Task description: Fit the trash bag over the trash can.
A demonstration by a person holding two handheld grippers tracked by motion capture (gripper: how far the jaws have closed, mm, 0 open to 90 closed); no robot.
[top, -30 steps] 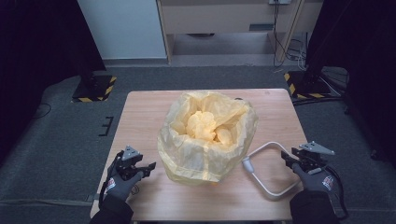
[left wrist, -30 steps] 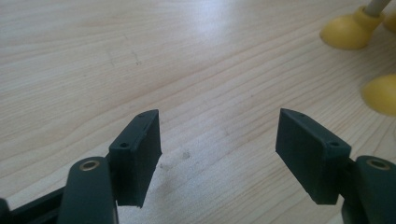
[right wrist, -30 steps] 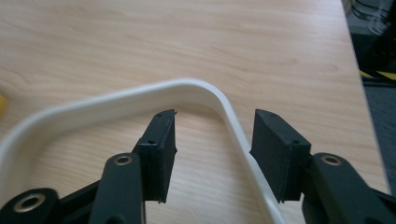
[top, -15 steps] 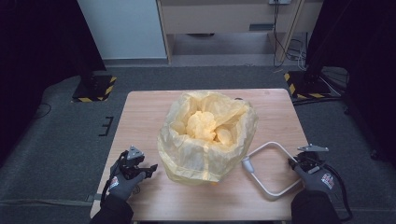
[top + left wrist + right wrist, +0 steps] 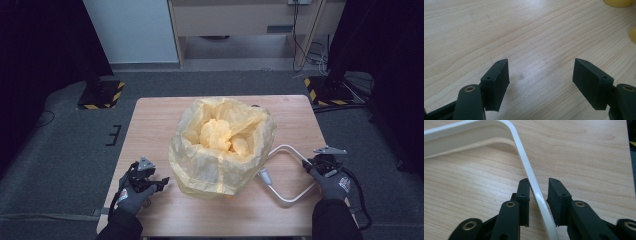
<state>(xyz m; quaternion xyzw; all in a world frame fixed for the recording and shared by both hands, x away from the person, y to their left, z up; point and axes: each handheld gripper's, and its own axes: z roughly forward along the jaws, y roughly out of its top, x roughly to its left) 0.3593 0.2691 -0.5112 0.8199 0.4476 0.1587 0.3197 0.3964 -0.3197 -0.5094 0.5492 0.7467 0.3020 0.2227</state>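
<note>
The jaws of the right gripper [image 5: 539,185] stand narrowly apart with the white handle [image 5: 525,157] running between them; the left jaw touches or nearly touches the white bar, while a small gap shows beside the right jaw, so whether the bar is truly pinched cannot be told. In the high view, that right gripper [image 5: 322,162] sits at the outer bend of the white handle [image 5: 295,150], near the right edge of the wooden table [image 5: 150,125]. The handle loops across the tabletop and its other end reaches the foot of a yellow plastic bag [image 5: 220,160], which stands open in the middle of the table with pale crumpled contents inside. The left gripper [image 5: 540,67] has its jaws spread wide over bare wood, nothing between them. From above, the left gripper [image 5: 150,177] lies just beside the bag's lower left side, held by a gloved hand [image 5: 132,190].
</note>
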